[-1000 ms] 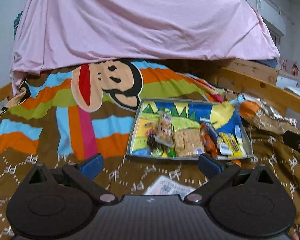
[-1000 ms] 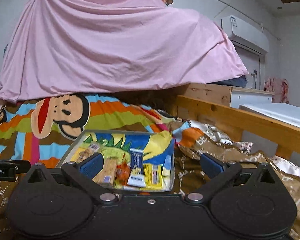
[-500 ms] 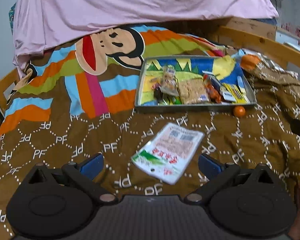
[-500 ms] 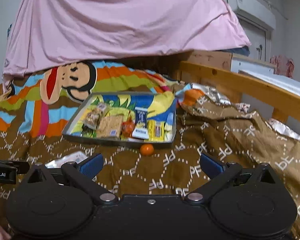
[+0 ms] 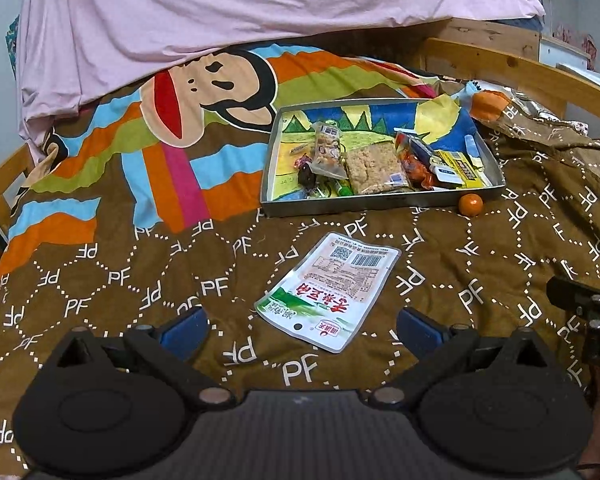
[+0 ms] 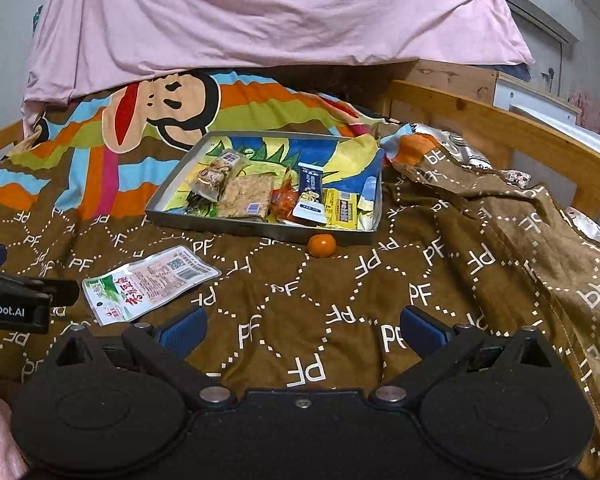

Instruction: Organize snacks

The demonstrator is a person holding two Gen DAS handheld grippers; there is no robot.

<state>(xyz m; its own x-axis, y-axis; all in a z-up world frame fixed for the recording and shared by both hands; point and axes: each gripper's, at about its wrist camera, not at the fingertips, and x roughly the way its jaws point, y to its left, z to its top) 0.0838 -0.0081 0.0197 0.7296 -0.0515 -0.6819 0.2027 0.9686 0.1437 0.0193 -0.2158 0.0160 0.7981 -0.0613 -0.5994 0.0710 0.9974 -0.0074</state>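
Observation:
A shallow metal tray [image 5: 380, 203] [image 6: 260, 229] with a colourful printed bottom lies on the bed and holds several wrapped snacks. A white and green snack pouch [image 5: 330, 290] [image 6: 148, 282] lies flat on the brown quilt in front of the tray. A small orange fruit [image 5: 470, 204] [image 6: 322, 245] rests against the tray's near right corner. My left gripper [image 5: 300, 330] hovers open just behind the pouch, nothing between its fingers. My right gripper [image 6: 303, 330] is open over bare quilt, with the fruit ahead of it and the pouch to its left.
A brown "PF" quilt [image 5: 120, 280] covers the bed, bunched up at the right [image 6: 520, 216]. A striped monkey-print blanket [image 5: 204, 92] lies behind the tray, under a draped pink sheet [image 5: 260, 0]. A wooden bed rail [image 6: 500, 128] runs along the right side.
Both grippers have pulled back and risen, tilting down. The pouch and the orange fruit, mostly hidden a second ago, now lie in full view. Both stay open.

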